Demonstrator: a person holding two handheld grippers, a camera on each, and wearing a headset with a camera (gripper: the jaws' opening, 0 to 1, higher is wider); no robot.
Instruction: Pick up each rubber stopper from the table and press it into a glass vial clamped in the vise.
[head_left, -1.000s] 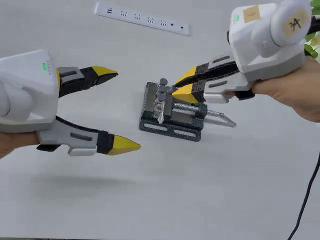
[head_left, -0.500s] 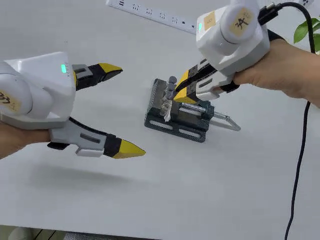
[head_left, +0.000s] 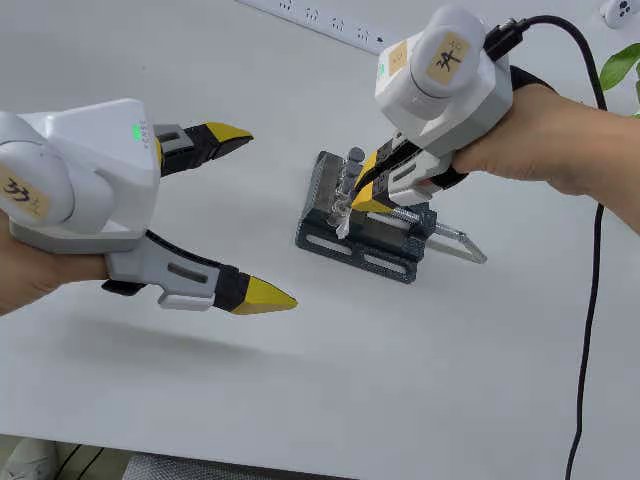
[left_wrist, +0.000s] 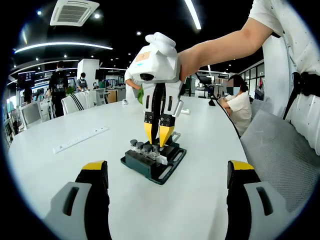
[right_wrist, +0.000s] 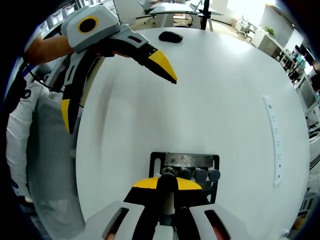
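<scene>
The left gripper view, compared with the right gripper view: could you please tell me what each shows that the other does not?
Left gripper view: the right tongs from outside, tips down over the vials, and seated people behind. Right gripper view: the left tongs from outside, wide open, a dark mouse-like object, and the stoppers from above. Both share the vise, the power strip and the white table.

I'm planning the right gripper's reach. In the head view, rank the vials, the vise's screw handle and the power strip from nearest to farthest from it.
From the right gripper:
1. vials, at its tips, clamped in the vise.
2. screw handle, sticking out of the vise toward the picture's right.
3. power strip, far back on the table.
</scene>
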